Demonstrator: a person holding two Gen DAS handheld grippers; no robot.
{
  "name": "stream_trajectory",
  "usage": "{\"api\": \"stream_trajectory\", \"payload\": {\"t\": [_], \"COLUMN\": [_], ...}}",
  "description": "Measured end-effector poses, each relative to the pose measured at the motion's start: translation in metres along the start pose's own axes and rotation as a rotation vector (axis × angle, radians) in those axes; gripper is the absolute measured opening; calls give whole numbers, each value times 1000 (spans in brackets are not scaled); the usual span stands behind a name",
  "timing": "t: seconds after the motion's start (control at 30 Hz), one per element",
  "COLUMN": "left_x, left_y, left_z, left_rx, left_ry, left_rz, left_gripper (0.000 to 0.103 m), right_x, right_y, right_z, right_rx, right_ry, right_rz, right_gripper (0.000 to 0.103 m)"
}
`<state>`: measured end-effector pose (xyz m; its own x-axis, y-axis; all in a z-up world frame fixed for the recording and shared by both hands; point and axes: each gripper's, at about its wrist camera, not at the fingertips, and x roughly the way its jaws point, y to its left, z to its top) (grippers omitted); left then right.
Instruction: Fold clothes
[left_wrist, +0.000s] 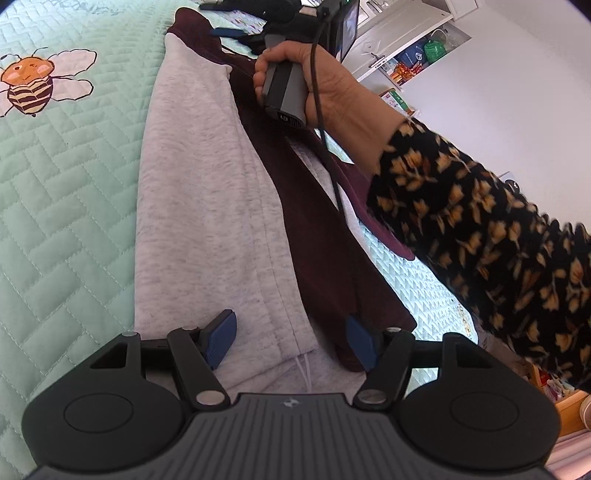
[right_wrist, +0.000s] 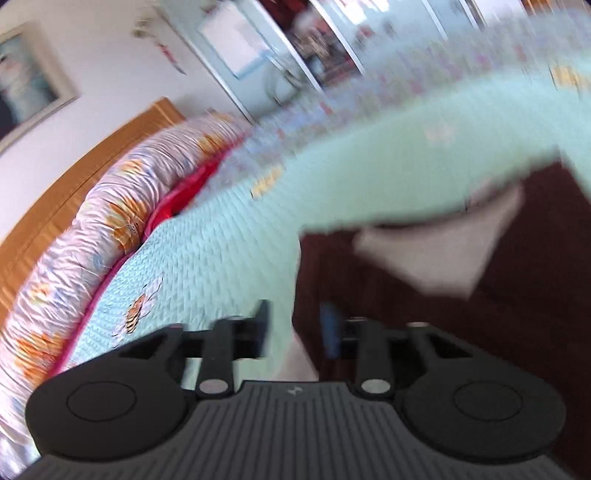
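A grey garment with maroon sleeves (left_wrist: 207, 192) lies lengthwise on a mint quilted bedspread (left_wrist: 66, 206). My left gripper (left_wrist: 291, 341) hovers open over its near end. One blue pad sits on the grey cloth and the other on a maroon sleeve (left_wrist: 321, 258), and nothing is pinched. At the far end a hand (left_wrist: 332, 85) grips the right gripper's handle. The right wrist view is blurred. In it my right gripper (right_wrist: 295, 326) is open, straddling the edge of the maroon cloth (right_wrist: 369, 280), with a grey patch (right_wrist: 436, 243) beyond.
A sleeve with a yellow flower pattern (left_wrist: 480, 229) crosses the right side above the bedspread. A rolled floral duvet (right_wrist: 110, 206) and a wooden headboard (right_wrist: 74, 173) line the far bed edge. An embroidered bee (left_wrist: 29, 85) marks the bedspread at the left. Cupboard shelves (left_wrist: 406, 55) stand behind.
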<state>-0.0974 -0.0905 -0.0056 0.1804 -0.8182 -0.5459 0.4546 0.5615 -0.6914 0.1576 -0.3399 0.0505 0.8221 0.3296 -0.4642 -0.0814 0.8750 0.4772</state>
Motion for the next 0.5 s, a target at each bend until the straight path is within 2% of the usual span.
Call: {"api": "stream_trajectory", "payload": {"t": [0.03,0.13,0.17,0.2,0.23,0.33,0.5], "left_x": [-1,-2,-2,-4,-4,-5,-2], "left_y": [0,5,6,7,8,8,3], "left_z": [0,-3,-3,-3,-3,-4,-1], "left_rx": [-4,-35,-45,-52,-57,-53,-14], "left_ry": [0,0,0,1,0,-2,-6], "left_rz": [-5,-27,-34,-41,-46,-51,-56], "left_gripper": [69,69,69,70,71,73,83], "right_x": [3,24,34,44,53,62,64], "right_y": [3,7,6,5,5,6,13], "right_z": [6,19,16,14,10,-4,-7], "right_rx": [-64,-199,-190,-182,-177,-195,-237], "right_ry": [-15,-11,26,64,93,71,65], "right_rz": [-28,-91,-95,-100,-108,-149,-178], "right_gripper": [57,54,41,34,32,32,32]}}
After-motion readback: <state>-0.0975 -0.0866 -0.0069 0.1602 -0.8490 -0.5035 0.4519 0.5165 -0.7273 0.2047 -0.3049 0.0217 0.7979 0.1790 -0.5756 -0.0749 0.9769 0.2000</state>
